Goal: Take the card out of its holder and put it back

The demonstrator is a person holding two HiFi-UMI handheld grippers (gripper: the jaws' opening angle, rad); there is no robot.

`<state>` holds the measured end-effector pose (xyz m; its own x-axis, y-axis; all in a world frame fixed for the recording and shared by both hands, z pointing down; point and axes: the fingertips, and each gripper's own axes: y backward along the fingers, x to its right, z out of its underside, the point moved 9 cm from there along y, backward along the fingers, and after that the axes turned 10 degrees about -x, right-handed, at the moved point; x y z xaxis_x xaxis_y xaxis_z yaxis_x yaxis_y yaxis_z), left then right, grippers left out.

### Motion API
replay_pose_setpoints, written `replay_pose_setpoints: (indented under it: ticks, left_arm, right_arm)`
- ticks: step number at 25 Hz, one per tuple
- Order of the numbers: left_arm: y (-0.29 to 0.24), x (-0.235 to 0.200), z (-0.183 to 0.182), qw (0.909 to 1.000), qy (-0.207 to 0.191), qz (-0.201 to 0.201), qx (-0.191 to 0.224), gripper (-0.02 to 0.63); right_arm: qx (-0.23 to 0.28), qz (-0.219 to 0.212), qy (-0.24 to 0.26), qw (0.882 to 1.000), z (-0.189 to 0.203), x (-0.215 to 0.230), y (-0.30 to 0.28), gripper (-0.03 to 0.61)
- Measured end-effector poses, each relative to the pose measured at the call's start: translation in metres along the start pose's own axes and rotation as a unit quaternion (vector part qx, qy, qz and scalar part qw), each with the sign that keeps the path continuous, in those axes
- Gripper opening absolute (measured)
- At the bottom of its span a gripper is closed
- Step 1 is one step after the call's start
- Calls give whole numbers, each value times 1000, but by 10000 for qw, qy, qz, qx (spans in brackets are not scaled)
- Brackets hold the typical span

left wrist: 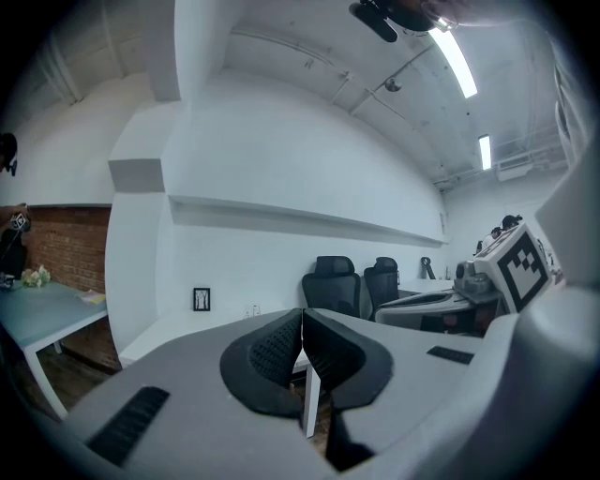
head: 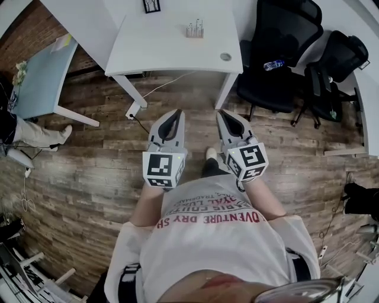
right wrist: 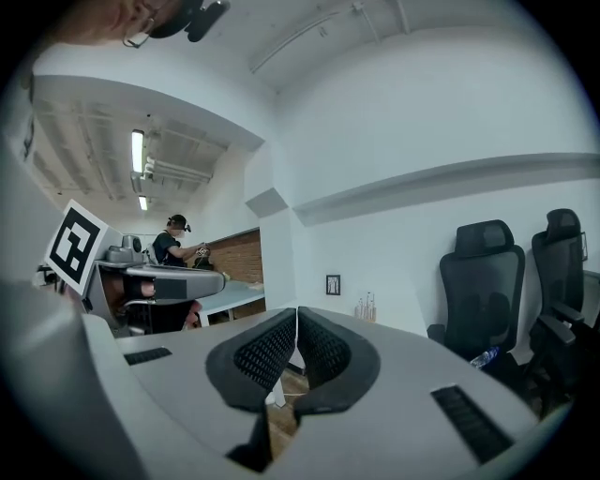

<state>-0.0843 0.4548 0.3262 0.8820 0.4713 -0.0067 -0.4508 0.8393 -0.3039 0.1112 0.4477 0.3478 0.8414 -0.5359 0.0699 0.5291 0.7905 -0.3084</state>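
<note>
The person stands on the wooden floor, well apart from the white table, so nothing is within reach yet. The left gripper and the right gripper are held side by side close to the body and pointed toward the table. This looks like a ready pose rather than a working one. Both pairs of fingers are pressed together with nothing between them, which fits, as there is nothing to carry.

The card holder appears to be the small black frame with a light card inside. It stands upright at the table's far edge, facing the room so the card can be read. A cluster of small clear upright items sits nearer the table's middle, and what they are is too small to tell. Black office chairs stand beyond the table's right edge.

I judge that the task has not begun. The approach to the table comes first.
</note>
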Motion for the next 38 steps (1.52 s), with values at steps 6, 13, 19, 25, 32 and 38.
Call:
replay_pose_setpoints:
  ticks: [6, 13, 19, 25, 32, 38]
  left_arm:
    - [-77, -1, -37, 9997, 94, -214, 55, 25]
    - [-153, -3, -51, 9990, 175, -402, -51, 25]
    - [-193, -29, -48, 9972, 385, -553, -314, 25]
    - [-237, -68, -54, 9970, 442, -555, -304, 25]
    - [-316, -129, -82, 9993, 281, -114, -237, 25]
    - [-381, -209, -102, 9990, 221, 282, -274, 25]
  right_arm:
    - [117, -195, 9, 9997, -29, 83, -34, 26]
    - [41, -343, -45, 9994, -36, 157, -81, 26]
    - [-171, -480, -181, 9985, -35, 186, -123, 26]
    - [-294, -433, -189, 9985, -42, 205, -174, 26]
    - [-304, -85, -229, 9992, -72, 235, -250, 26]
    - [-290, 264, -224, 9990, -103, 250, -333, 26]
